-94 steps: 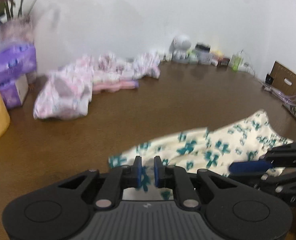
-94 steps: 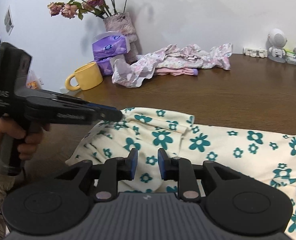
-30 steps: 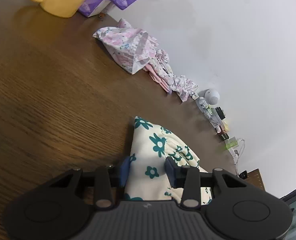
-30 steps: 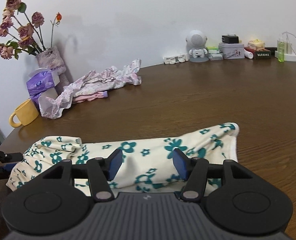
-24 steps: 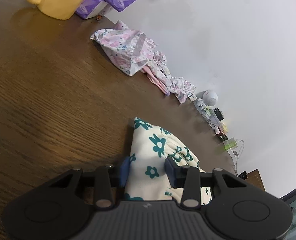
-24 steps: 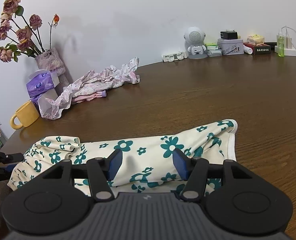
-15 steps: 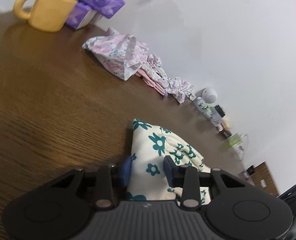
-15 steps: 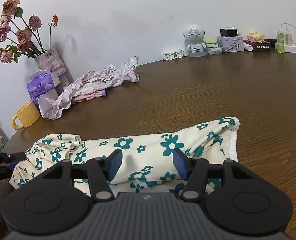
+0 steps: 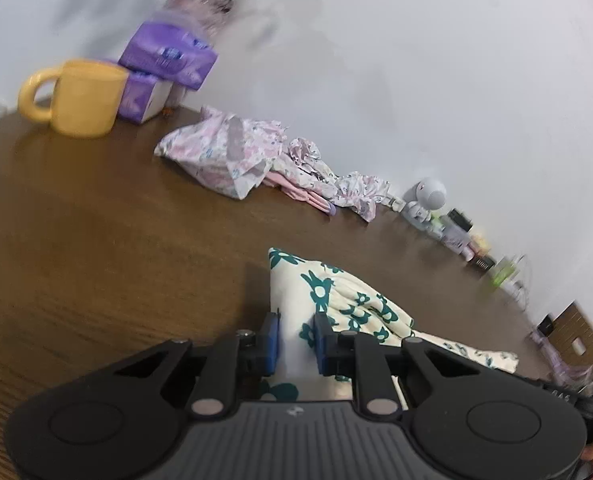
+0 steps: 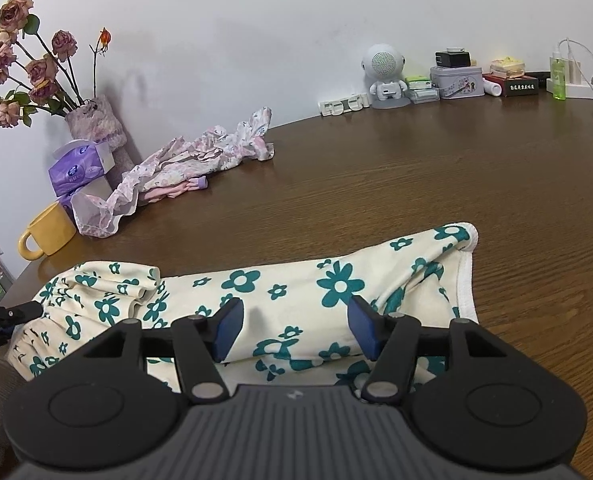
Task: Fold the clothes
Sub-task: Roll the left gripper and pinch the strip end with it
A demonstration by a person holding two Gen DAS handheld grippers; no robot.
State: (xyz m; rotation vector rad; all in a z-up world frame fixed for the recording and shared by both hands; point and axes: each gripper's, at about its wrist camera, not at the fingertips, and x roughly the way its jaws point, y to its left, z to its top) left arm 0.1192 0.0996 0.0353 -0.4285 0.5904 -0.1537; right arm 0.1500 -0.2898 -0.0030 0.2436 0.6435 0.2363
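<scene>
The cream garment with teal flowers (image 10: 296, 292) lies stretched across the near part of the brown tabletop (image 10: 416, 184). The left tool (image 9: 295, 338) is clamped on the cloth's bunched end; the right tool (image 10: 294, 326) hangs over its middle, blue pads spread wide apart. Beyond sit a crumpled pink floral garment (image 10: 184, 164), a yellow mug (image 10: 50, 230), purple tissue packs (image 10: 78, 170) with print too small to read, and a white robot figure (image 10: 382, 76).

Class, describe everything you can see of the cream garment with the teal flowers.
The cream garment is soft cloth printed with teal flowers, with a white hem at one end and a gathered, bunched end at the other. It lies folded lengthwise on the brown wooden table. The left claw pinches the bunched end; the right claw is open above it.
</scene>
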